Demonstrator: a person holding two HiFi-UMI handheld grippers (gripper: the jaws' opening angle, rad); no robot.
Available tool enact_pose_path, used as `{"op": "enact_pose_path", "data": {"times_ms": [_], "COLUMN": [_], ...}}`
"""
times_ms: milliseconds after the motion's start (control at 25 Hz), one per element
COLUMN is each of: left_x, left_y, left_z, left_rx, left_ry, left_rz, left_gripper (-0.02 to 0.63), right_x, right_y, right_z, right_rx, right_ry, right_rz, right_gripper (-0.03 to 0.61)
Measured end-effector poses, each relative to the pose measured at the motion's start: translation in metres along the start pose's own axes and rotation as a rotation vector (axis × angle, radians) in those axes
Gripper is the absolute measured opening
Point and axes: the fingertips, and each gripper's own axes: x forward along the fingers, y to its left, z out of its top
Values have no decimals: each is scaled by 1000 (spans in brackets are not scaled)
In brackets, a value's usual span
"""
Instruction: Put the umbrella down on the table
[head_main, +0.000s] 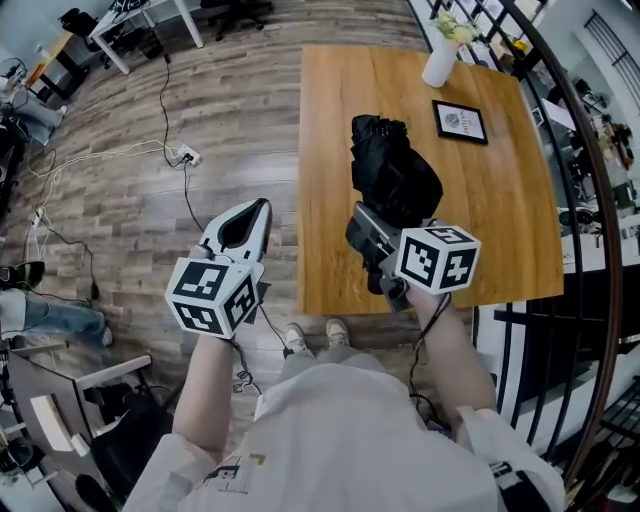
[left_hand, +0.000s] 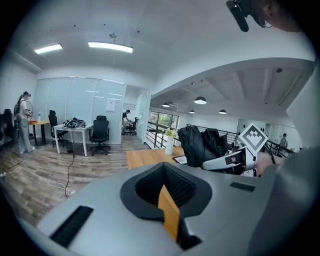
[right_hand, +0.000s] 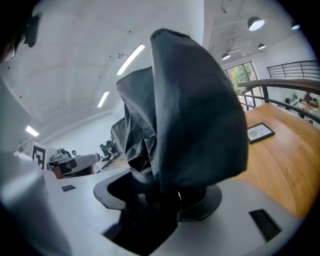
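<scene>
A folded black umbrella (head_main: 395, 170) is held over the near half of the wooden table (head_main: 500, 220). My right gripper (head_main: 372, 228) is shut on its lower end. In the right gripper view the umbrella (right_hand: 185, 115) rises out of the jaws of the right gripper (right_hand: 155, 200) and hides most of what lies beyond. I cannot tell whether it touches the tabletop. My left gripper (head_main: 262, 206) hangs over the floor, left of the table, shut with nothing in it. In the left gripper view, beyond the left gripper (left_hand: 167, 200), I see the umbrella (left_hand: 202, 145) and the right gripper (left_hand: 235, 159).
At the table's far end stand a white vase with flowers (head_main: 440, 55) and a framed picture (head_main: 460, 121). A dark railing (head_main: 575, 150) curves along the table's right side. Cables and a power strip (head_main: 185, 155) lie on the wood floor at left. The person's feet (head_main: 315, 335) are at the near edge.
</scene>
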Motion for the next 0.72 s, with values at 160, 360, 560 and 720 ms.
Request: {"op": "enact_pose_path", "data": {"times_ms": [160, 360, 560, 720], "left_x": [20, 39, 48, 52], "left_y": [18, 32, 51, 50], "left_z": [-28, -73, -102, -129], "left_rx": [-14, -26, -73, -103], "left_ry": [63, 169, 229, 272], "left_rz": [1, 8, -10, -27], "left_gripper": [17, 17, 17, 17], "right_x": [34, 69, 108, 126], "right_y": [-13, -33, -46, -65], "right_z": [-15, -45, -78, -118], "right_rx": [27, 41, 57, 95], "right_ry": [50, 121, 184, 258], "right_rz": [-23, -66, -109, -160], "right_gripper": [270, 270, 268, 268]}}
